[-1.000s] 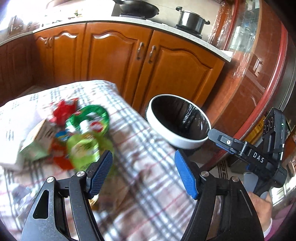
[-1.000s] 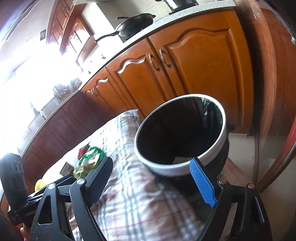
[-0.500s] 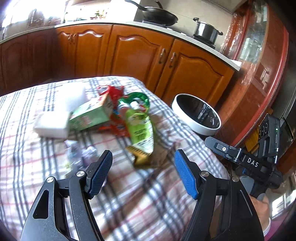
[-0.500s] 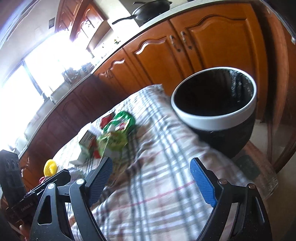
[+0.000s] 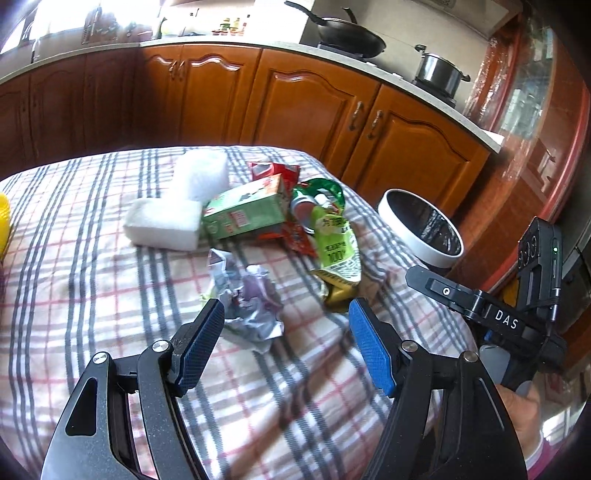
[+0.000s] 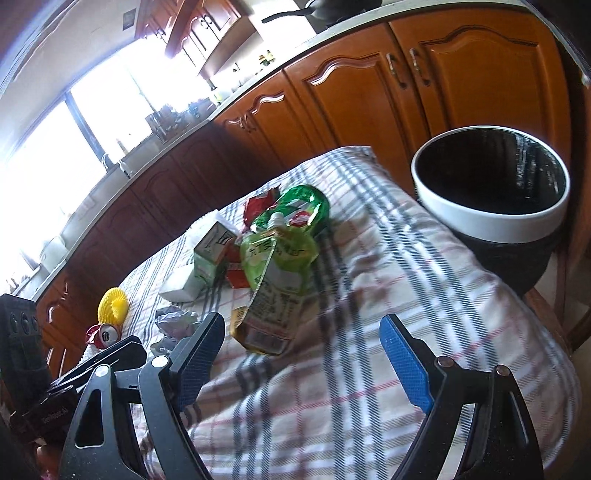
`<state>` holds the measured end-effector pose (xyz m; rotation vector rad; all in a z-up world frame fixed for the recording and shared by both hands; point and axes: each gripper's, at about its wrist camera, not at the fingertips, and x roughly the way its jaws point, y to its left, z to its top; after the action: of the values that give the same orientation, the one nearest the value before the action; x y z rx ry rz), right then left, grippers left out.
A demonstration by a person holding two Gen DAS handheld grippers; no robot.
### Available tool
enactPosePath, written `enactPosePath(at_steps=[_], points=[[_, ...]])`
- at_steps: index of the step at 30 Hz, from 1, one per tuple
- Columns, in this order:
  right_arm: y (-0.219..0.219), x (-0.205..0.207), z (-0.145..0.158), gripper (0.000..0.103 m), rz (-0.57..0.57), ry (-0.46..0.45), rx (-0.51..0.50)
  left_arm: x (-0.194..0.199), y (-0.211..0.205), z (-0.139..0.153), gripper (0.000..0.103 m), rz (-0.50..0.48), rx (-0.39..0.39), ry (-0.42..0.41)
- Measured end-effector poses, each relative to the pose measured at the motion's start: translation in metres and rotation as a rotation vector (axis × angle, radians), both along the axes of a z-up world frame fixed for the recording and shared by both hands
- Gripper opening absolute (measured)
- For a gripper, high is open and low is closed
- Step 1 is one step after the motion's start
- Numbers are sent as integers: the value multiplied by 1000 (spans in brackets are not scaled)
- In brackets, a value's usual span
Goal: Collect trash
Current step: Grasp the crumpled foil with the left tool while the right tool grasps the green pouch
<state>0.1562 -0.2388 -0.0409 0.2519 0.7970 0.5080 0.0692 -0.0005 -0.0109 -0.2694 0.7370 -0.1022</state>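
Note:
A pile of trash lies on the checked tablecloth (image 5: 92, 295): a green carton (image 5: 245, 216), a green drink pouch (image 5: 336, 247), red wrappers (image 5: 275, 170), white foam blocks (image 5: 162, 223) and crumpled foil paper (image 5: 249, 299). My left gripper (image 5: 286, 343) is open and empty, just short of the crumpled paper. My right gripper (image 6: 304, 354) is open and empty over the cloth, with the drink pouch (image 6: 275, 273) just ahead of its left finger. The white-rimmed bin with a black liner (image 6: 491, 195) stands beyond the table's right end and shows in the left wrist view (image 5: 421, 230).
A yellow round object (image 6: 112, 304) and a crushed red can (image 6: 105, 334) lie at the table's left. Wooden kitchen cabinets (image 5: 306, 107) run behind the table, with a pan (image 5: 351, 35) and a pot (image 5: 439, 75) on the counter. The right gripper shows in the left wrist view (image 5: 491, 314).
Both views have swung left, from the bin to the trash pile. The left gripper now faces the crumpled paper; the right gripper has drawn back from the bin. Both stay open.

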Motion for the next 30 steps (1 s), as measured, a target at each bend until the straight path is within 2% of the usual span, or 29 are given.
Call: enactPosePath(at_steps=[9, 16, 19, 21, 22, 23, 24, 25, 27, 28, 30], points=[[19, 13, -4, 87, 29, 8, -14, 15, 14, -14, 72, 33, 1, 52], [34, 36, -13, 87, 53, 28, -33, 35, 17, -26, 75, 23, -11, 90], [41, 48, -21, 87, 64, 43, -34, 43, 18, -35, 74, 27, -3, 111], [44, 53, -26, 84, 66, 57, -35, 47, 18, -39, 69, 27, 5, 116], [45, 57, -30, 75, 67, 65, -36, 48, 19, -41, 57, 24, 9, 119], [46, 59, -32, 54, 68, 71, -40, 50, 18, -42, 53, 13, 8, 122], [47, 60, -34, 43, 71, 76, -38, 50, 18, -42, 51, 9, 9, 115], [47, 61, -36, 38, 75, 85, -33, 50, 16, -40, 42, 2, 16, 104], [44, 59, -35, 30, 78, 72, -25, 51, 14, -36, 30, -13, 24, 88], [42, 56, -32, 7, 81, 59, -19, 51, 11, -33, 21, -26, 20, 82], [39, 53, -27, 5, 78, 44, -22, 53, 9, -30, 19, -45, 14, 77]])
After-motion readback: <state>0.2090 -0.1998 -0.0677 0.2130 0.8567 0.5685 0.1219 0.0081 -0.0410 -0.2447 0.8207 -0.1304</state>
